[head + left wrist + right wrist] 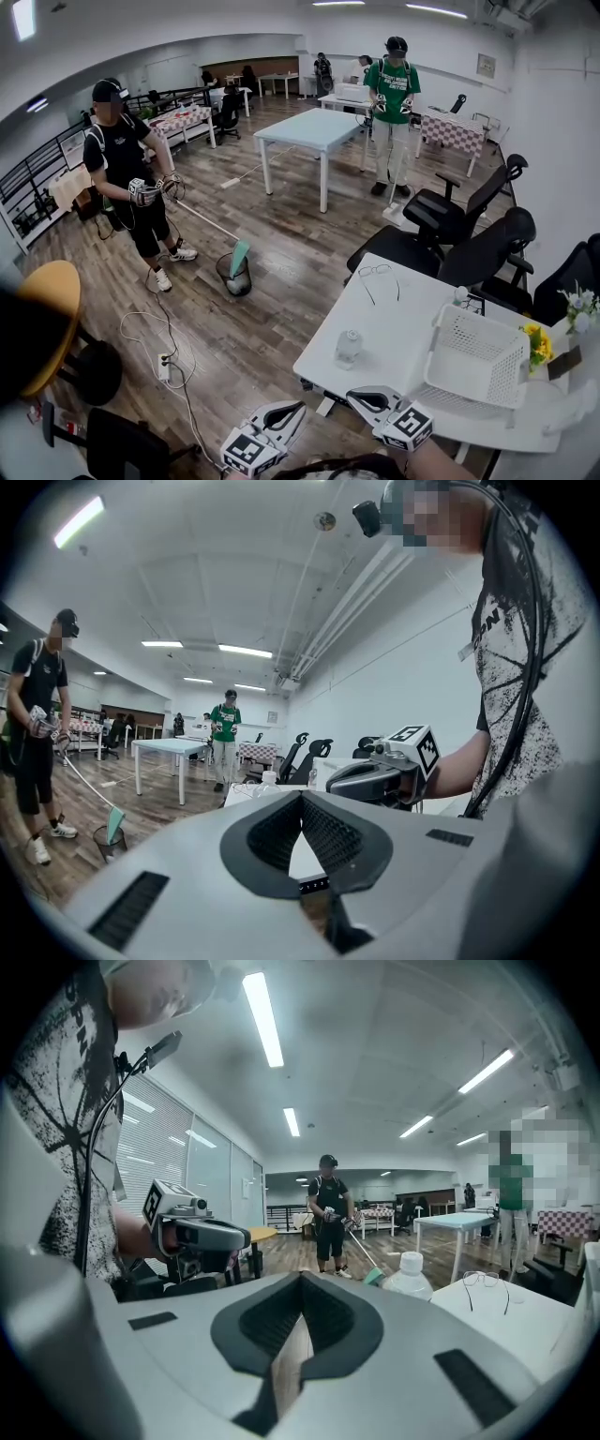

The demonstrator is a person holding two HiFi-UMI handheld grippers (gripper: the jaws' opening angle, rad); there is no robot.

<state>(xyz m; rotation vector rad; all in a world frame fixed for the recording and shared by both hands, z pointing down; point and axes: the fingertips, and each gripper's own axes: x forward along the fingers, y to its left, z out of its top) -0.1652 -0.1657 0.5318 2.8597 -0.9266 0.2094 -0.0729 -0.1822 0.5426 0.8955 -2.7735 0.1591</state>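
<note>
The left tongs [298,408] and the right tongs [356,400] hang just off the near edge of the white counter [394,319], each with its tips together and nothing between them. Nearest is a small clear plastic bottle [349,349], upright on the counter at about 11 o'clock from the right tongs. It is probably light, smooth and easily dented, so it is best taken around the body below the cap. Eyeglasses [377,273] lie beyond it at 12 o'clock. A white basket [473,361] stands at 2 o'clock, well apart, and nothing blocks the way to the bottle.
</note>
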